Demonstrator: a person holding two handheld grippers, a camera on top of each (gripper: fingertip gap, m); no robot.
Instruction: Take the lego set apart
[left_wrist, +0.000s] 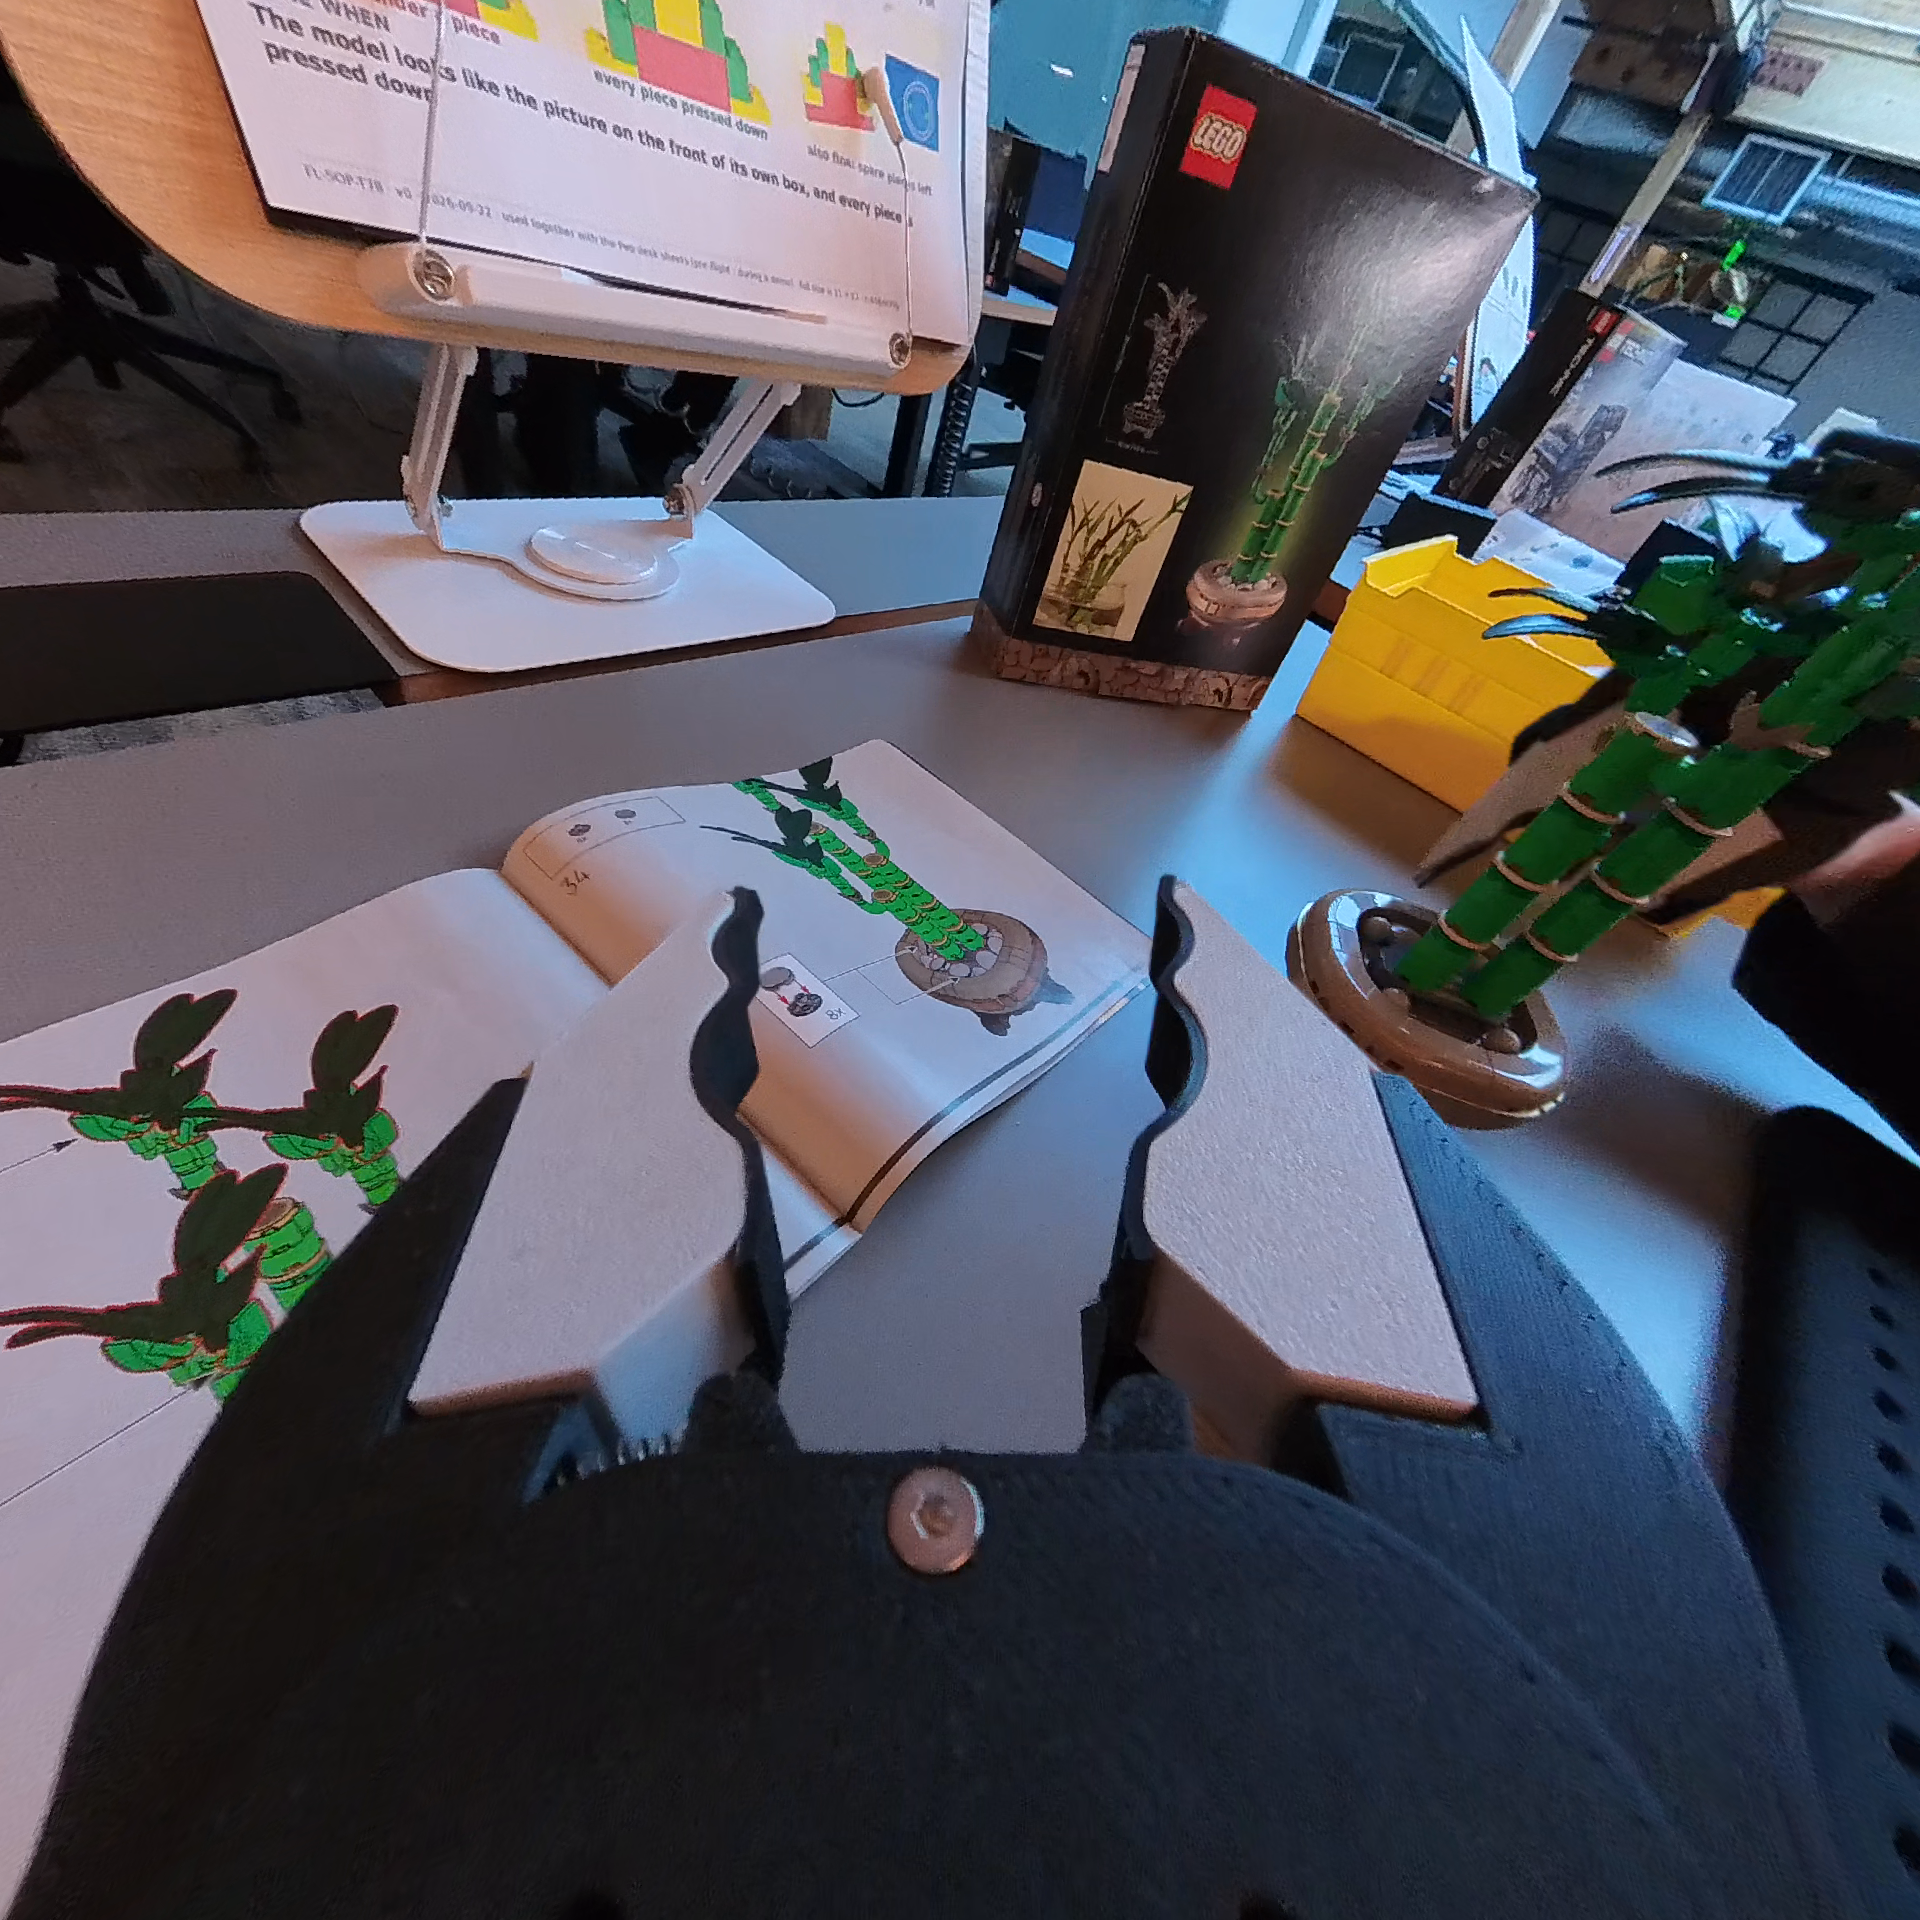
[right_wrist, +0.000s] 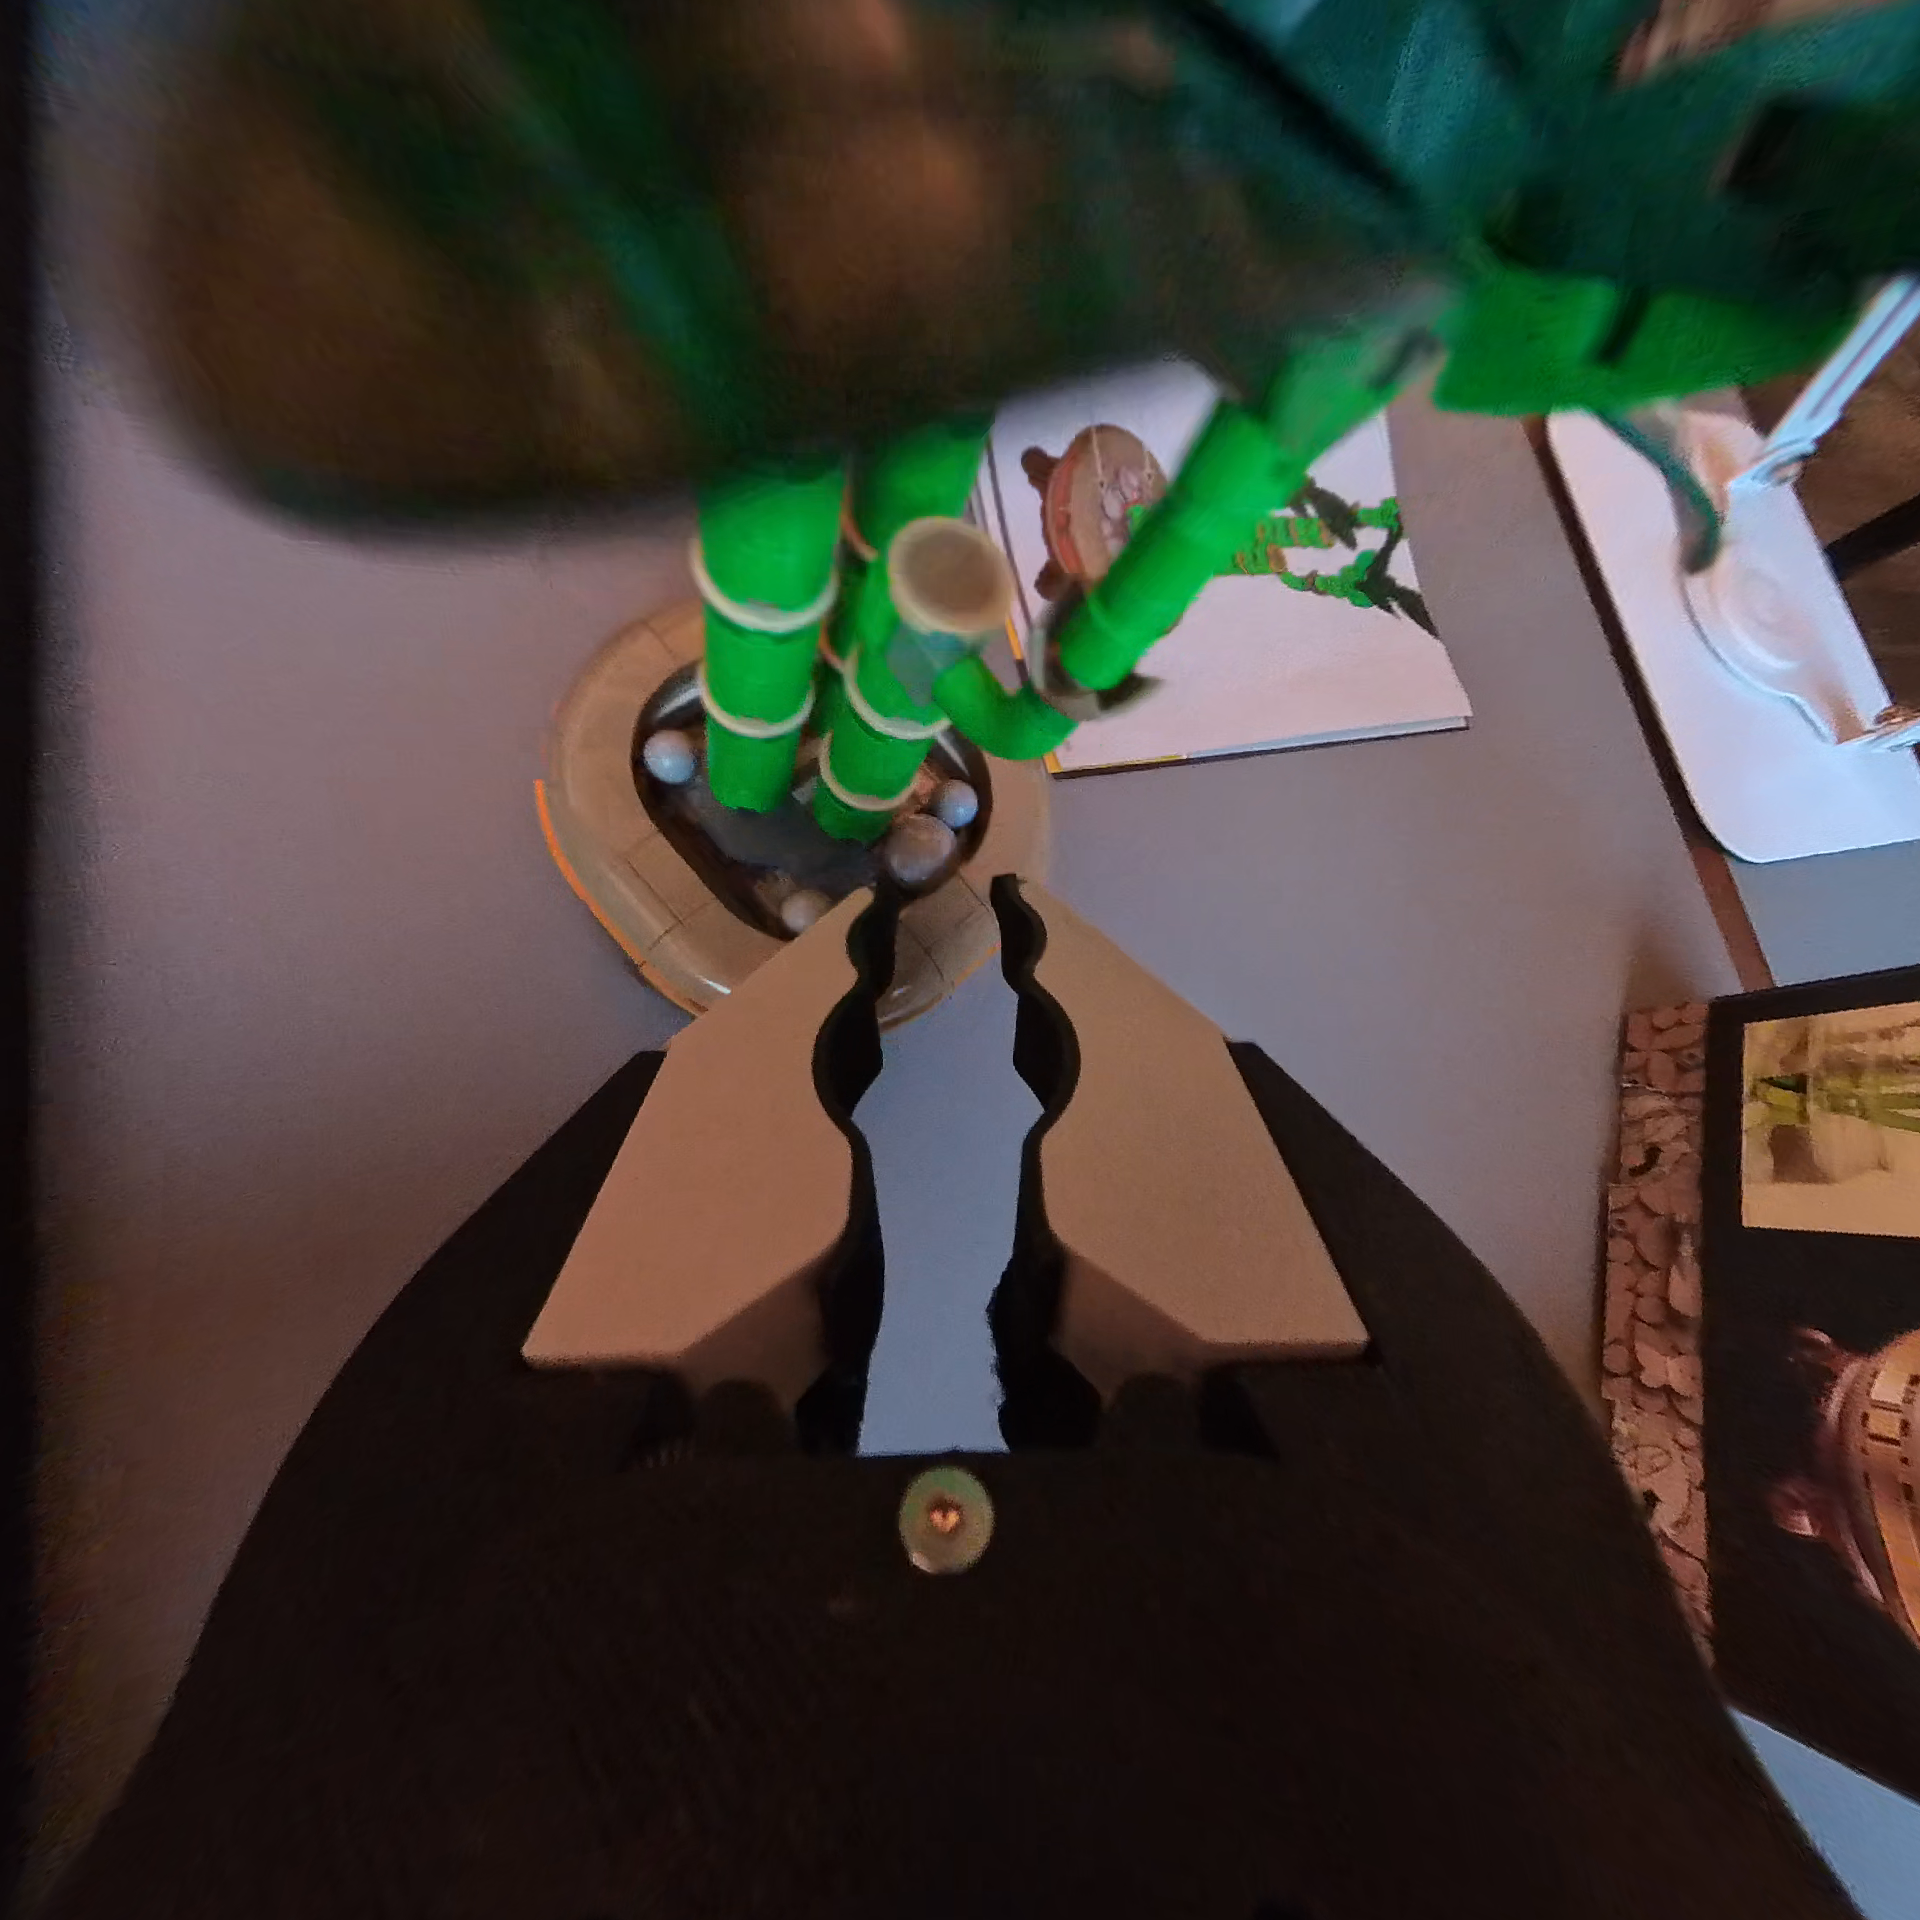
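The lego set is a bamboo plant model: green stalks (left_wrist: 1621, 831) with dark leaves in a round brown pot (left_wrist: 1423, 1029), standing on the grey table at the right. My left gripper (left_wrist: 954, 904) is open and empty, over the open instruction booklet (left_wrist: 436, 987), left of the pot. In the right wrist view the stalks (right_wrist: 769, 665) rise from the pot (right_wrist: 603, 769) towards the camera. My right gripper (right_wrist: 935, 894) is partly open and empty, with its tips just above the pot's near rim. The model's top is blurred.
The set's black box (left_wrist: 1247, 364) stands behind the booklet, with a yellow bin (left_wrist: 1434, 665) to its right. A white document stand (left_wrist: 561, 561) holds a sheet at the back left. A hand (left_wrist: 1870, 862) shows at the right edge behind the stalks. Tip to tip, the grippers are about 25 cm apart. The pot (right_wrist: 603, 769) lies some 6 cm from my right tips, 20 cm from my left tips.
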